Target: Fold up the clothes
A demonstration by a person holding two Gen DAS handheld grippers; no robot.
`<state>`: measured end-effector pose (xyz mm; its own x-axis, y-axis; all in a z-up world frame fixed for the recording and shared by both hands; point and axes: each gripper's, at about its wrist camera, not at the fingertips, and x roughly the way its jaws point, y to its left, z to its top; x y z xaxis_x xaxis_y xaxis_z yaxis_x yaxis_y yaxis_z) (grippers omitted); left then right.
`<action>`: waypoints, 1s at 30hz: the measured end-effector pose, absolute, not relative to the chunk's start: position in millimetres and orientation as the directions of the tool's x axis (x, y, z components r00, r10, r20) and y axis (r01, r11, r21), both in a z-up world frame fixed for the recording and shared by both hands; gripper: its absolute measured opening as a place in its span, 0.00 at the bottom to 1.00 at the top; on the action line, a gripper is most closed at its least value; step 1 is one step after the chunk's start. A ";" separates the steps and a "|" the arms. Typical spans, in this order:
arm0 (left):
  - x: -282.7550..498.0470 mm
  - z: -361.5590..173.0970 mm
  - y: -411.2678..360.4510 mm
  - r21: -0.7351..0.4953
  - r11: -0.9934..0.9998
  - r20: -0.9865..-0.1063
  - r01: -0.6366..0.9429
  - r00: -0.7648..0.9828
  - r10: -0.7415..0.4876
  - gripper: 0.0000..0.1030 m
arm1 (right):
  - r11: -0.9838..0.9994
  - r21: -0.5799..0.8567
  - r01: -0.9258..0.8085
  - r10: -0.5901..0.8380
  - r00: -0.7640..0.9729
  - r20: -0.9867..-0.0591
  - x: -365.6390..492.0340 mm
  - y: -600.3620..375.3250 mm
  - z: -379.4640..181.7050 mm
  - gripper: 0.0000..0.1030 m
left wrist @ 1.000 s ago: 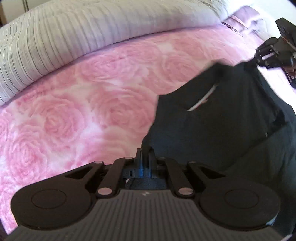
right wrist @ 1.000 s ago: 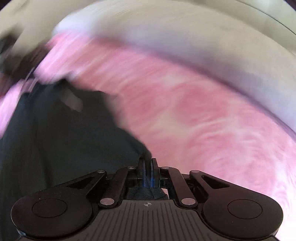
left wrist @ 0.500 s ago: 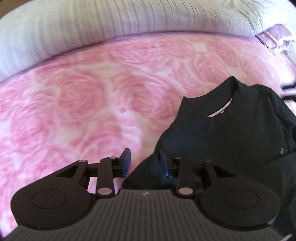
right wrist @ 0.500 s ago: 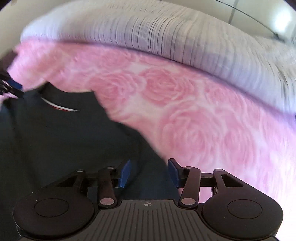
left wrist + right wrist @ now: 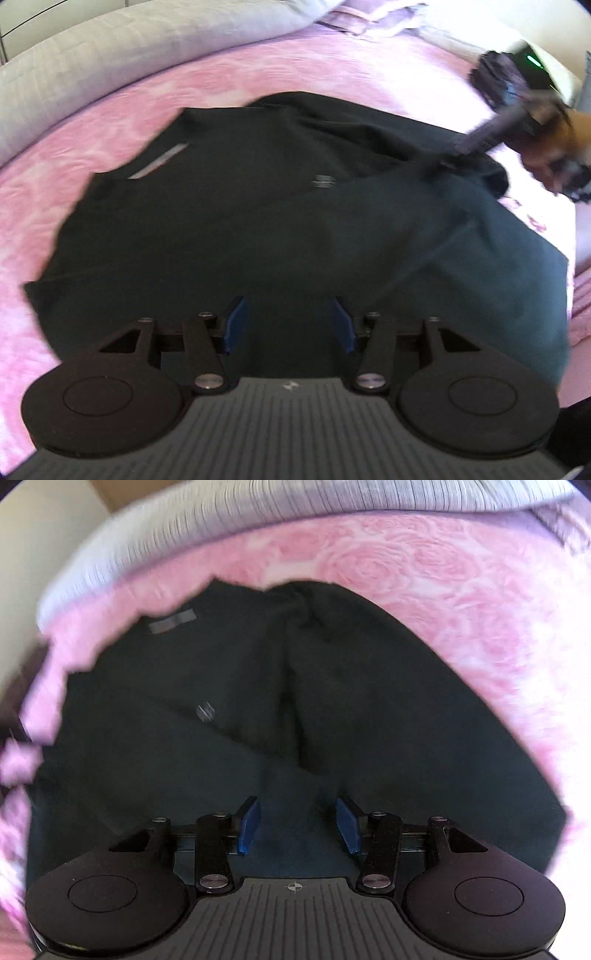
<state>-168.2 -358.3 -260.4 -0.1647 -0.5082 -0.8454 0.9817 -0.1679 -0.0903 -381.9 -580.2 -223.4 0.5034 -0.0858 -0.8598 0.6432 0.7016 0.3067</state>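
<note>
A black T-shirt (image 5: 258,221) lies on the pink rose-patterned bedspread (image 5: 110,110), collar and neck label toward the far left, right side rumpled and partly folded over. My left gripper (image 5: 288,325) is open and empty, hovering above the shirt's near part. In the left wrist view the right gripper (image 5: 480,136) shows blurred at the far right, over the shirt's edge. In the right wrist view the shirt (image 5: 221,720) fills the middle, with a crease down it. My right gripper (image 5: 297,825) is open and empty just above the fabric.
A long grey striped bolster (image 5: 129,55) runs along the far side of the bed and shows in the right wrist view (image 5: 295,506). A mauve pillow (image 5: 369,18) lies at the far end. Both views are motion-blurred.
Both grippers were shut on the shirt's shoulders one second ago, opened and let go half a second ago. They have since moved back over the shirt's body, jaws wider.
</note>
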 end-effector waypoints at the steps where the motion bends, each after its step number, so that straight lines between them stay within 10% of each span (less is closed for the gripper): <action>1: -178.3 -258.8 -356.2 -0.098 -0.173 -0.843 0.980 -0.174 -0.508 0.45 | 0.700 0.297 0.650 -0.091 0.493 -0.865 -377.7 -581.1 -220.1 0.03; 17: -1.9 -133.2 -166.2 0.080 0.416 -0.808 0.906 0.304 -0.504 0.52 | 0.786 0.579 0.217 0.241 0.755 -0.610 -202.7 -371.6 -63.9 0.02; 30: 92.0 -83.9 97.7 0.188 0.752 -0.770 0.632 0.570 -0.287 0.56 | 0.690 0.722 -0.054 0.499 0.758 -0.421 51.0 -118.3 -107.2 0.02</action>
<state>92.0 97.7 -83.9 0.5698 -0.2865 -0.7702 0.6320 0.7518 0.1879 51.0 -118.3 -107.2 0.7578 0.4989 -0.4205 -0.0540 0.6902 0.7216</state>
